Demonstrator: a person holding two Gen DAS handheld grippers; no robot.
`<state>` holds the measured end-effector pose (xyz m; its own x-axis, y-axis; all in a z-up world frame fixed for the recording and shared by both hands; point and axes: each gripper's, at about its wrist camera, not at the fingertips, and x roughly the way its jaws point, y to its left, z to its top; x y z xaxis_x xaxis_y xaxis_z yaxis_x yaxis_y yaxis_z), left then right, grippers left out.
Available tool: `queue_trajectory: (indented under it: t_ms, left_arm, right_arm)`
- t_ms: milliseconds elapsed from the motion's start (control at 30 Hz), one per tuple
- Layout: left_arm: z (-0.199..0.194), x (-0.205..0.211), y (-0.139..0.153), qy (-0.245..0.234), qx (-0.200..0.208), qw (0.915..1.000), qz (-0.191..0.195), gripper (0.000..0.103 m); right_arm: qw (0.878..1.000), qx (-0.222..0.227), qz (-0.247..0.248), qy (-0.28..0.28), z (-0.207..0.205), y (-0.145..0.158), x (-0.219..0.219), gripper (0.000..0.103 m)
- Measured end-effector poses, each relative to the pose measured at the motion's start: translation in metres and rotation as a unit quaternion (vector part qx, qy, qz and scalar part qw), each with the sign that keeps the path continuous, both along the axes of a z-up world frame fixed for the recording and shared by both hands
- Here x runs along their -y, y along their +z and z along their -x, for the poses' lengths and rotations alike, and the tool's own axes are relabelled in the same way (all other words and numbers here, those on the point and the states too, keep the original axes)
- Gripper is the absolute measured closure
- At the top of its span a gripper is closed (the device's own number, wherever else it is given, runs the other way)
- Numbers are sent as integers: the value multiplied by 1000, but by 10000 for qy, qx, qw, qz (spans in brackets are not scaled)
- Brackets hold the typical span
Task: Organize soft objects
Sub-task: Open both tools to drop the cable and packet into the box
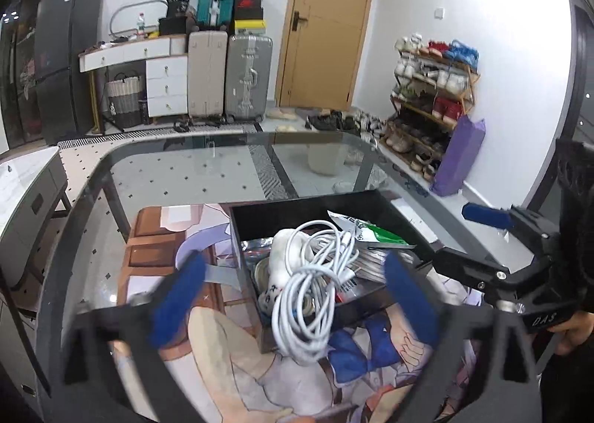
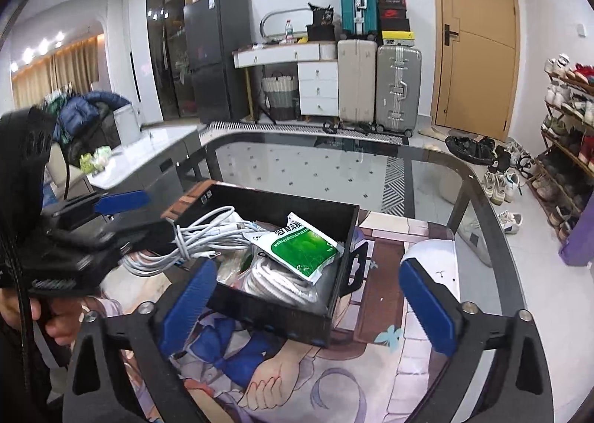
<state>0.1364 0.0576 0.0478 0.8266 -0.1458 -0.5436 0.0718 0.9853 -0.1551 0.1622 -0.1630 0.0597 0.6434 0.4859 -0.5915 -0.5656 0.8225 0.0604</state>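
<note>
Room: white-walled room with a wooden door (image 1: 326, 22), stacked suitcases (image 1: 228, 77) and a shoe rack (image 1: 434, 96) along the walls.
Surface: glass table (image 1: 208, 170) with a dark rounded rim; a printed mat (image 2: 389, 378) covers its near part.
Box: black open box (image 2: 282, 207) sits on the mat near the table's near edge, handle cut-out on its right wall.
Contents: coiled white cable (image 1: 315, 289) spills over the box's near-left wall; a green-and-white packet (image 2: 300, 248) lies on top, with a white rope coil (image 2: 274, 282) under it.
Left gripper (image 1: 293, 300): jaws spread wide, blue pads either side of the cable bundle, gripping nothing.
Right gripper (image 2: 308, 308): jaws spread wide, straddling the box's near-right corner, holding nothing.
Hands: a hand (image 2: 63, 322) grips the left tool's handle.
Open room: bare glass beyond the box to the far edge; free mat to the right of the box.
</note>
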Motion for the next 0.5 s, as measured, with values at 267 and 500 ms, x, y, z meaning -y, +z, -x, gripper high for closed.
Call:
queue_trajectory:
  t_ms: [267,500]
  left_arm:
    - [26,6,-13,52,125,9996,-266,0]
    - [39,5,-30,233,281,9991,-221,0]
  right_arm:
    - [9995,220,-213,-31,26,-8,16,1]
    - [9988,390,-287,1,42,-20,20,0]
